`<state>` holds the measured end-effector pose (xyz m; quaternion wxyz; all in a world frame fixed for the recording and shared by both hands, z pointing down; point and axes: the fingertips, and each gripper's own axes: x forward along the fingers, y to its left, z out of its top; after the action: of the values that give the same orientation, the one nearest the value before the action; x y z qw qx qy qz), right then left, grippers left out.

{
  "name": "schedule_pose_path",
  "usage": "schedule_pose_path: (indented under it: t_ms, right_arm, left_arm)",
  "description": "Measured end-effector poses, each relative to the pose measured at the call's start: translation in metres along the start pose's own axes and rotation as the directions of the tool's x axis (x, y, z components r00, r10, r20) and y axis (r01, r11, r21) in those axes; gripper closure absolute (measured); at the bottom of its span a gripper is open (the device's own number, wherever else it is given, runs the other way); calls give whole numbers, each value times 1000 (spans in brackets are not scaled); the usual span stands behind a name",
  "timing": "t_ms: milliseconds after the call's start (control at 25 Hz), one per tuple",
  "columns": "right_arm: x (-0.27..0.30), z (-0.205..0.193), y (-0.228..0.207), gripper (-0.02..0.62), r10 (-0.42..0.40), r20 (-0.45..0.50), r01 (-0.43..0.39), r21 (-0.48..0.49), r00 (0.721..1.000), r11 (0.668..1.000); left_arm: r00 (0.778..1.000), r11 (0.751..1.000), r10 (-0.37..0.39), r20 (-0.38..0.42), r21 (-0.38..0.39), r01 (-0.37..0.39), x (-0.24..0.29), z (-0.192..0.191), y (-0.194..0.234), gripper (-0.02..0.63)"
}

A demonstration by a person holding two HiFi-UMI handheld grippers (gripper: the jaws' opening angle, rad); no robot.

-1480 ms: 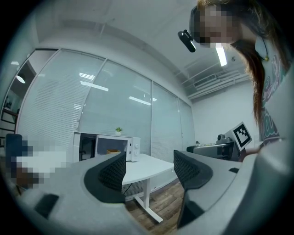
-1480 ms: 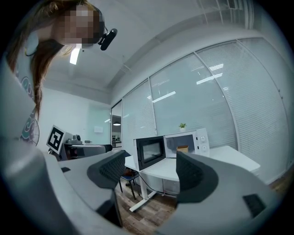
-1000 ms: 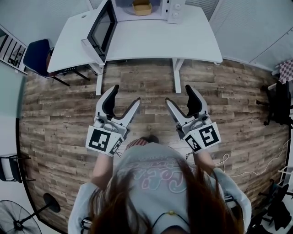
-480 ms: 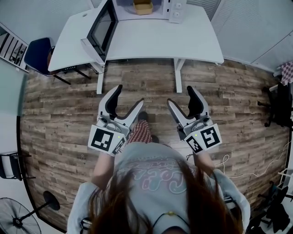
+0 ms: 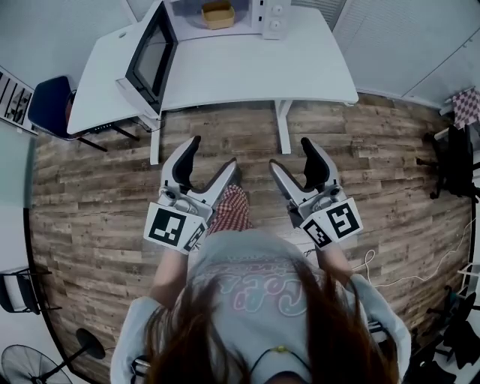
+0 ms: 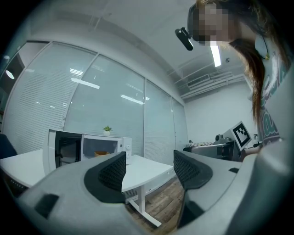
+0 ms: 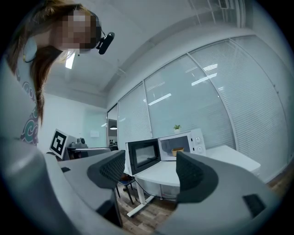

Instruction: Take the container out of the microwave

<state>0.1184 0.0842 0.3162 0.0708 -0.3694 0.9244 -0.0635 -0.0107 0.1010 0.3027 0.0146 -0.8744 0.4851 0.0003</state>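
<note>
The container [image 5: 217,13] is sitting inside the microwave [image 5: 274,16], whose door [image 5: 146,60] is standing open. The left gripper [image 5: 212,156] and right gripper [image 5: 292,154] are hanging well apart from the microwave, both with jaws wide and holding nothing. The left one seems to be facing the microwave's opening more directly.

The person [image 5: 255,300] holds the left gripper [image 5: 211,159] and the right gripper [image 5: 292,157] out in front, side by side, both pointing ahead — each gripper's jaws spread wide, with nothing between them.
</note>
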Motion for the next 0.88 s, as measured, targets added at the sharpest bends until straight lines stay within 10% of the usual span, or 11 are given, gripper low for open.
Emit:
schedule_pose_path:
  t_ms: [880]
  right_arm:
    - [132, 8, -81, 262, -28, 27, 29, -25, 999, 999]
  left_arm:
    - [998, 998, -66, 23, 0, 66, 128, -6, 114, 310]
